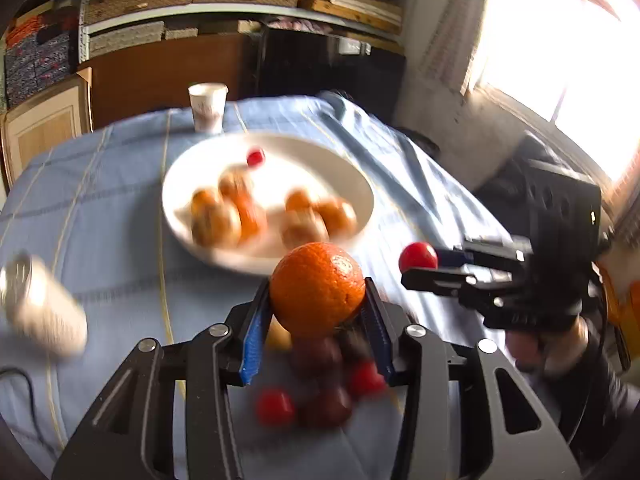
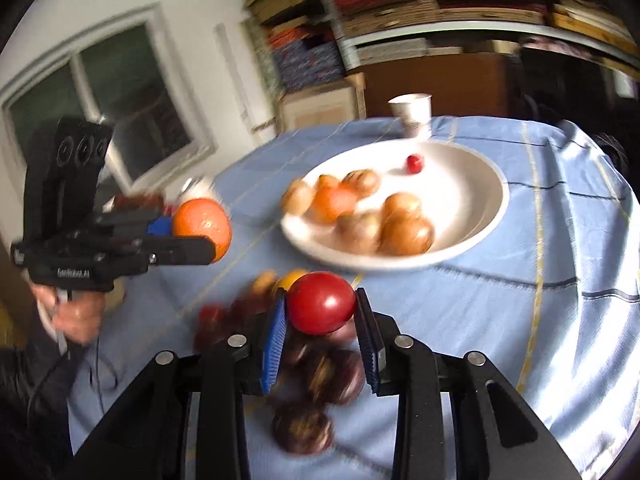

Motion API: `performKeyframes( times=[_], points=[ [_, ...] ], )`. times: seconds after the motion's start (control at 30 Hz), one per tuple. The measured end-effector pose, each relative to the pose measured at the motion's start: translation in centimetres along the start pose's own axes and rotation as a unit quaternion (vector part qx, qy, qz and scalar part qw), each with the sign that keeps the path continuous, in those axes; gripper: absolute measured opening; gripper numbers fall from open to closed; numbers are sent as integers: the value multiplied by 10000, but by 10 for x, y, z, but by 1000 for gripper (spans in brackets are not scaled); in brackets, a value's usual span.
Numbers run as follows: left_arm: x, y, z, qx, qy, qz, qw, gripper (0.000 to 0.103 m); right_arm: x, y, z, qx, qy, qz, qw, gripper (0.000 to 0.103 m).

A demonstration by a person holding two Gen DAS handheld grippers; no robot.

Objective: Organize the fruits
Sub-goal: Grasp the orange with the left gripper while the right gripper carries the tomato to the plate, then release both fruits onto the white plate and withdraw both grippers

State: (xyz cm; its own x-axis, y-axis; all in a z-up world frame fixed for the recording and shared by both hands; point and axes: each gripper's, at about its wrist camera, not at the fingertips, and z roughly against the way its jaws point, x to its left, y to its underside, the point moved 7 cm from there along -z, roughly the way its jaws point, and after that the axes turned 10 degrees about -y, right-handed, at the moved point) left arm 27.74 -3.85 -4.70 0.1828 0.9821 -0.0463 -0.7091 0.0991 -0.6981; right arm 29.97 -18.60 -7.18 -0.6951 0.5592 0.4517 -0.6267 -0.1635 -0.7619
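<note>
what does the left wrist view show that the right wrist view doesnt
Only the left wrist view shows the bright window and the blurred white can. Only the right wrist view shows the dark-paned window. Both show the orange in the left gripper, the red tomato in the right gripper, the white plate and paper cup.

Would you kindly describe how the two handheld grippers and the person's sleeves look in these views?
Both are matte black tools. The left gripper carries pale lettering on its body and a black upright block with three round rings; a thin dark cable hangs below its handle. The right gripper looks alike. Their fingers bear ribbed blue pads and silver pivot bolts. The sleeve is dark.
</note>
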Motion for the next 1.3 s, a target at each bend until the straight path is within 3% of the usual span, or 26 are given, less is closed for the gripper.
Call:
performKeyframes(
  times=[0.1, 0.2, 0.4, 0.43, 0.47, 0.5, 0.57, 0.63, 0.73, 0.87, 0.97, 1.07, 1.3],
  points=[
    [6, -34, -32, 89, -155, 123, 9998, 43, -27, -20, -10, -283, 178, -564, 9978, 34],
    [10, -58, -61, 155, -367, 190, 9990, 43, -46, -34, -19, -445, 372, -750, 9955, 34],
    [7, -69, -93, 319, -639, 78, 9974, 44, -76, -48, -37, -533, 602, -968, 9921, 39],
    [8, -69, -94, 337, -737, 62, 9967, 52, -76, -48, -38, -493, 628, -941, 9924, 52],
    [9, -69, -93, 310, -806, 50, 9962, 59, -74, -48, -38, -504, 604, -921, 9926, 57],
    [10, -69, -84, 170, -833, 52, 9964, 73, -69, -49, -33, -536, 549, -861, 9933, 61],
    [12, -68, -62, -159, -876, 102, 9960, 83, -54, -49, -23, -511, 428, -694, 9954, 61],
    [14, -61, -37, -365, -931, 144, 9949, 92, -40, -47, -11, -454, 456, -467, 9968, 62],
    [19, -43, -4, -540, -958, 207, 9937, 96, -24, -37, 4, -449, 479, -247, 9975, 69],
    [30, -7, 31, -716, -1044, 429, 9910, 98, -16, -5, 8, -76, 649, -264, 9975, 71],
    [40, 24, 38, -756, -1220, 631, 9876, 98, -15, 25, 4, 337, 1074, -299, 9932, 71],
    [47, 47, 38, -608, -1420, 728, 9853, 98, -10, 45, 4, 582, 873, -514, 9932, 71],
    [52, 69, 46, -453, -957, 1165, 9875, 98, -6, 60, 10, 880, 873, -456, 9912, 71]
  ],
)
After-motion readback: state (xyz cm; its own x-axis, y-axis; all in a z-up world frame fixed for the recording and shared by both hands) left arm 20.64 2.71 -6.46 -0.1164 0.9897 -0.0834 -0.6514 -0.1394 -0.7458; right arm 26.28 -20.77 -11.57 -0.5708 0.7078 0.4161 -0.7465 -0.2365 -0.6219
